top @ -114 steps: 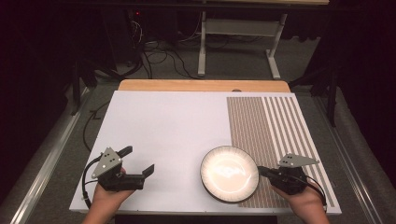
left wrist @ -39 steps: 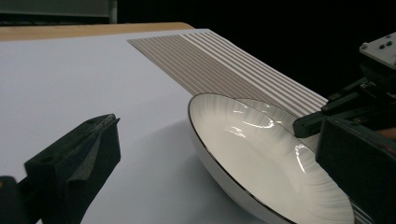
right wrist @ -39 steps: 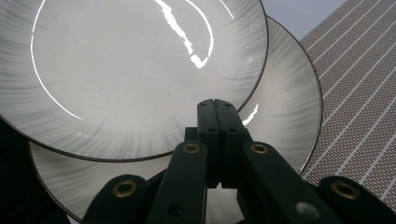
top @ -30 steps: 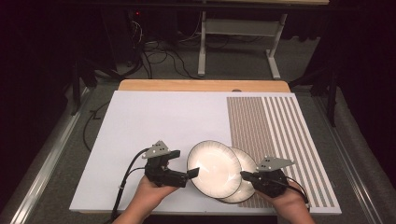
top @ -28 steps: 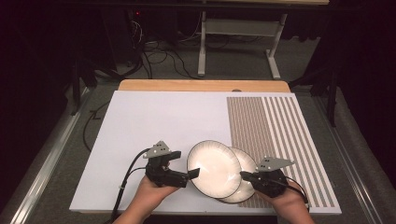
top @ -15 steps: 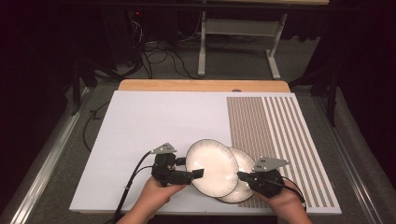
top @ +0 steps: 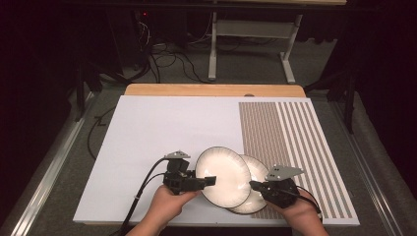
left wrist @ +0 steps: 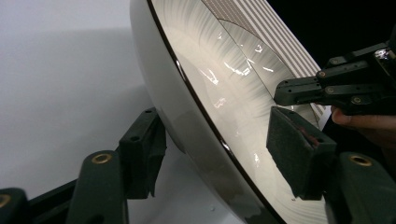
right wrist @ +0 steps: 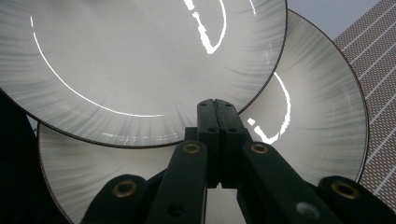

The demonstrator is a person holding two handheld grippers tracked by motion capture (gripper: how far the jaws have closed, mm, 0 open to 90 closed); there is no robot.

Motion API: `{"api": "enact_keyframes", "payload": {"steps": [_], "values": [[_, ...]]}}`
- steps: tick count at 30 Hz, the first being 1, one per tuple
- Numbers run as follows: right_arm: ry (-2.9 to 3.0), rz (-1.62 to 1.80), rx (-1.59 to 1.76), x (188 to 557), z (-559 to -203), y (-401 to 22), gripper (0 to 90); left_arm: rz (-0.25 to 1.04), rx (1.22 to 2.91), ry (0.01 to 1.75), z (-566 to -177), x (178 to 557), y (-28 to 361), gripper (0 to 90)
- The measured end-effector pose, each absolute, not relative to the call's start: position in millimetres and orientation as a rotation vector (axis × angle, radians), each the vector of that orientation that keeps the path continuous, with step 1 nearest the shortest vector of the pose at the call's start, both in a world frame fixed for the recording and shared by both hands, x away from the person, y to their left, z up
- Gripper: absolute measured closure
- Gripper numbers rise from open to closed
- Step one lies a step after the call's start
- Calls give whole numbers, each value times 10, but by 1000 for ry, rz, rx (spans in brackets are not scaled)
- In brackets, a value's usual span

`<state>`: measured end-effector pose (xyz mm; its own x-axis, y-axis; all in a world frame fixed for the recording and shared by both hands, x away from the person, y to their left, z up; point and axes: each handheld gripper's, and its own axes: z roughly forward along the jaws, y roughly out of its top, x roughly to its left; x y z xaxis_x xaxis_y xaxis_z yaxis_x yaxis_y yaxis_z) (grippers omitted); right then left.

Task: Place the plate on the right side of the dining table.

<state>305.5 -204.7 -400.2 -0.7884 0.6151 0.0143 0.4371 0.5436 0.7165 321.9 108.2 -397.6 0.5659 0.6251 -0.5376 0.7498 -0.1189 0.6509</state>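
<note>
Near the front edge of the white board (top: pixel 147 128), the left gripper (top: pixel 209 181) has its jaws half open and just closing, the upper plate's (top: pixel 223 174) tilted rim between the pads, not yet pinched. Beneath it, the lower plate (top: pixel 255 196) lies overlapping onto the striped mat (top: pixel 295 137). The right gripper (top: pixel 253 185), jaws pressed together, tips under the upper plate, over the lower.

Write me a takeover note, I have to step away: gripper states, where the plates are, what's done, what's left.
Left gripper: jaws have just been closing around the rim of the upper plate, one pad on each side, not yet pressing.
Right gripper: shut, tips under the upper plate's edge, propping it tilted above the lower plate.
Done: plates partly separated.
Left: finish the left grip, then probably lift the upper plate away.
</note>
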Motion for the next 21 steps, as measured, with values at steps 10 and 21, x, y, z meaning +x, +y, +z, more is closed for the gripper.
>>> {"api": "enact_keyframes", "payload": {"steps": [10, 21], "values": [[2543, 1067, 884, 3045, -3996, -2039, 900, -133, 1801, 1170, -3984, 3228, 1100, 534], [2534, 1072, 878, 3034, -3994, -2044, 900, -111, 1801, 1207, -3993, 3229, 1083, 581]]}}
